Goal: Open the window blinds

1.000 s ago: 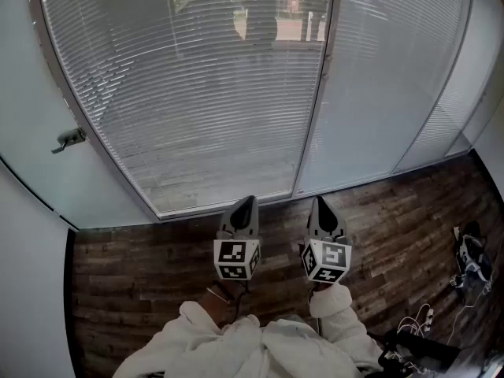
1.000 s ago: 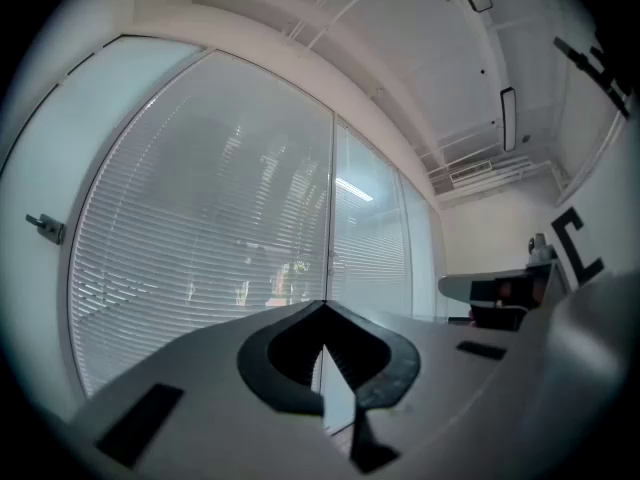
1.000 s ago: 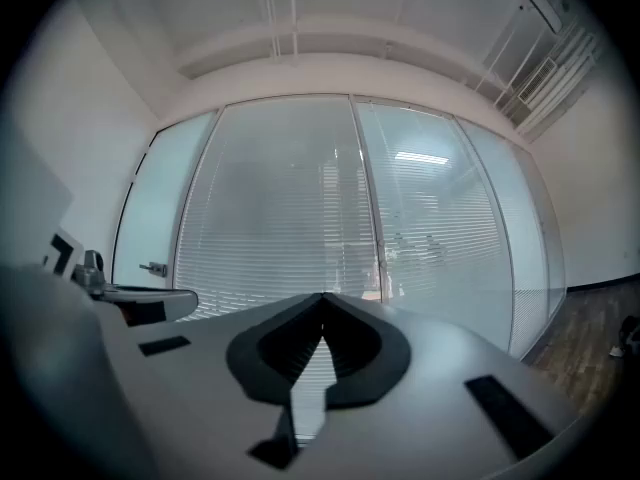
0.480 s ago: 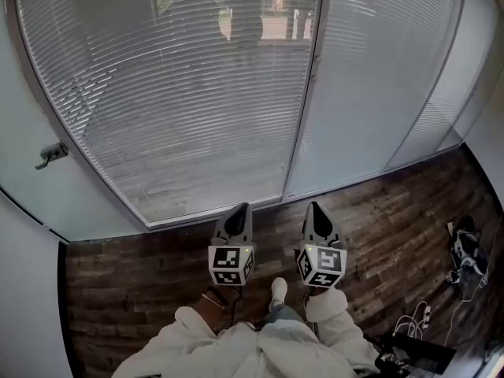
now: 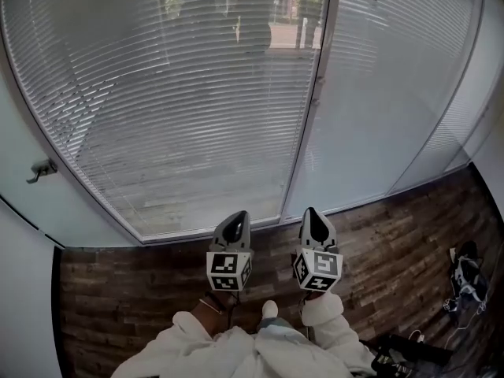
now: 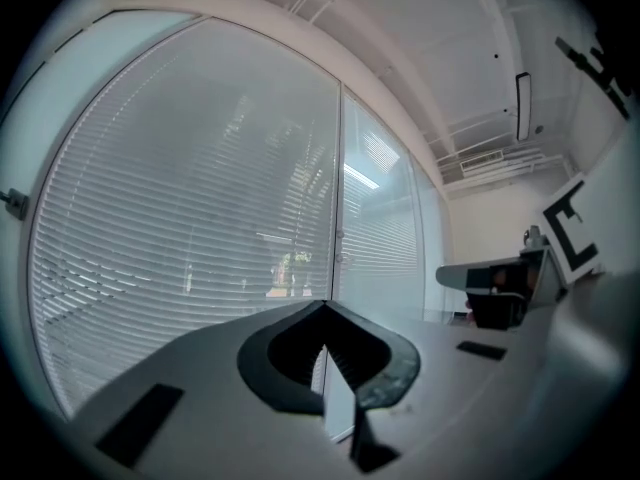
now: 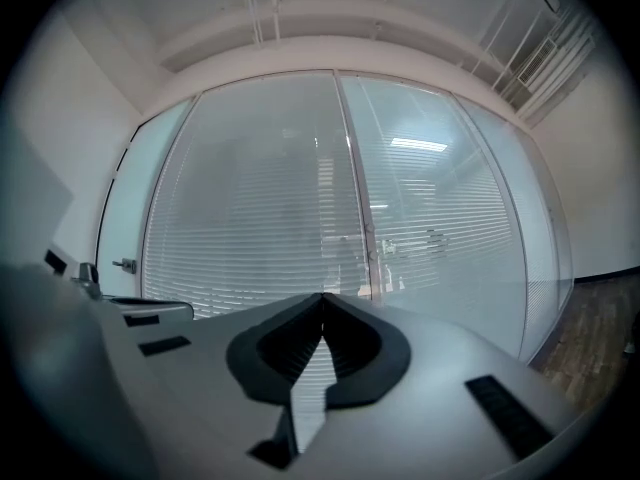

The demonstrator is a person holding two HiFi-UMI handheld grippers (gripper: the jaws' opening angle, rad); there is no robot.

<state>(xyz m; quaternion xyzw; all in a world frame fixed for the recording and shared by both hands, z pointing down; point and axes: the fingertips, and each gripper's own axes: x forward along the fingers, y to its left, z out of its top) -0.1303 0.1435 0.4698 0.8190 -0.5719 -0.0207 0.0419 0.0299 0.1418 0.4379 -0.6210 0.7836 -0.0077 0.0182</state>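
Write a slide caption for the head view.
Left gripper and right gripper, jaws together and empty, held side by side over the wood floor, facing the lowered window blinds.

What was there
Two grippers: left gripper point(image 5: 238, 218), right gripper point(image 5: 312, 213); three blinds: left blind point(image 5: 173, 101), middle blind point(image 5: 386, 85), right blind point(image 5: 461, 132); one handle point(image 5: 39, 169), far left.

The blinds point(image 5: 181, 109) fill the panes ahead, a mullion point(image 5: 313, 101) between them; the left claw point(image 5: 237, 219) and right claw point(image 5: 310, 214) sit side by side before them, over the floor point(image 5: 110, 290); a handle point(image 5: 38, 169) lies far left
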